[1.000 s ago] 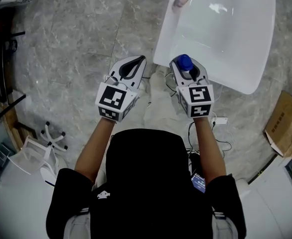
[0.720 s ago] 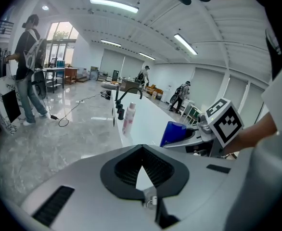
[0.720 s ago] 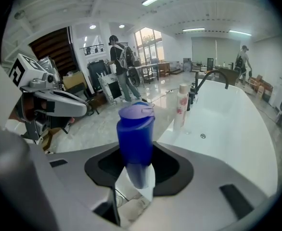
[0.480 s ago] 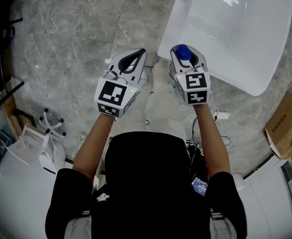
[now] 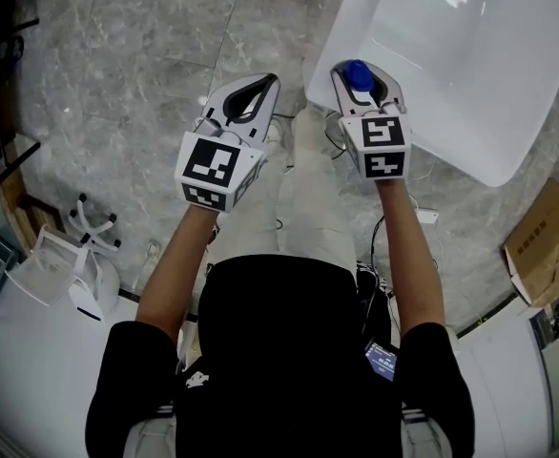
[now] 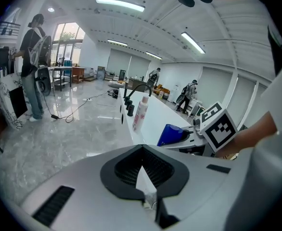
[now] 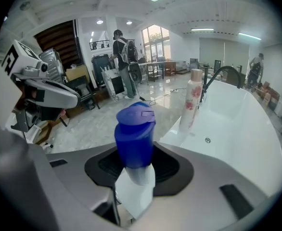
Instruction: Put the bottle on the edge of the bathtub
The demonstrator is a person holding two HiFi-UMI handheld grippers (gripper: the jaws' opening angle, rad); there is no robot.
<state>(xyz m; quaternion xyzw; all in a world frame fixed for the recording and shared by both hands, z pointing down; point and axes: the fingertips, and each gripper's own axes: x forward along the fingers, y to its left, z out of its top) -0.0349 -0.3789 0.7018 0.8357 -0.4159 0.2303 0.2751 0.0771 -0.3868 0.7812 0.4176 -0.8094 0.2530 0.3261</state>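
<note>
1. The right gripper [image 5: 362,80] had its jaws clamped on a white bottle [image 7: 134,143] with a blue flip cap. The grip was low on the body, with the cap sticking up past the pads.
2. The left gripper [image 5: 262,96] had its jaws together with nothing between them. It hung beside the right one over the floor, doing no work.
3. Task state: the bottle was picked up and carried, but not yet placed. In the head view it sat in the air over the near end of the bathtub rim [image 5: 329,65], apart from it. What was left, by judgement: lower it, stand it upright on the flat rim and release.
4. A pink-patterned bottle [image 7: 194,97] already stood on the rim further along, near a black faucet [image 7: 222,74].
5. The bathtub was glossy white and looked dry, with a drain [image 7: 207,140] showing in the basin.
6. The floor [image 5: 117,65] was polished grey marble, with a cardboard box [image 5: 542,241] at the right.
7. The room was a large bright hall with ceiling strip lights, and a person [image 7: 123,57] stood far back.
</note>
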